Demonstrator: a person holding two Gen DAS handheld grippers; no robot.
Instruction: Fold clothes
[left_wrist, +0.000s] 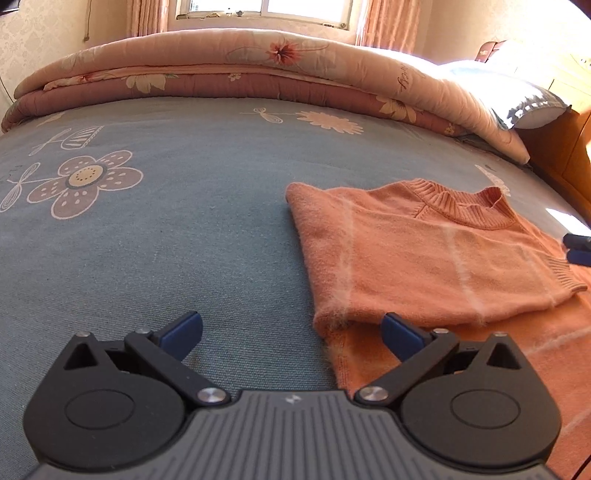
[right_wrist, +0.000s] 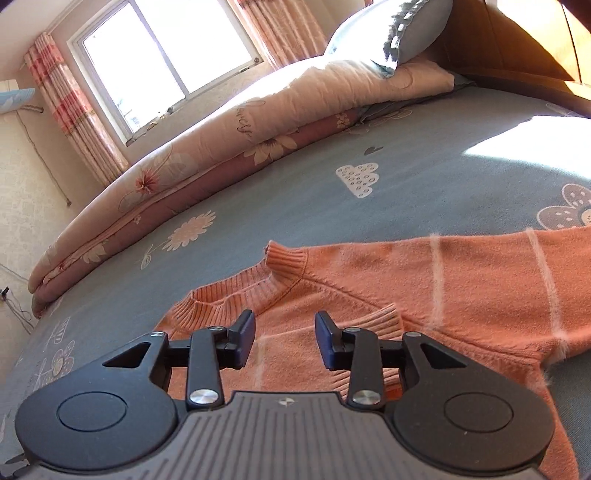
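An orange knit sweater (left_wrist: 424, 258) with thin white stripes lies on the blue bed sheet (left_wrist: 166, 240), its left side folded over the body and its ribbed collar pointing away. My left gripper (left_wrist: 291, 336) is open wide at the sweater's near left edge, with nothing between its fingers. The right gripper's blue tips (left_wrist: 578, 249) show at the right edge of the left wrist view. In the right wrist view the sweater (right_wrist: 461, 295) spreads to the right with one sleeve stretched out. My right gripper (right_wrist: 284, 341) hovers open just over the folded part near the collar (right_wrist: 236, 299).
A folded peach floral quilt (left_wrist: 229, 70) runs along the far side of the bed. A pale blue pillow (right_wrist: 391, 33) rests at its end against a wooden headboard (right_wrist: 517, 48). A window (right_wrist: 166, 62) with pink curtains is behind. The sheet left of the sweater is bare.
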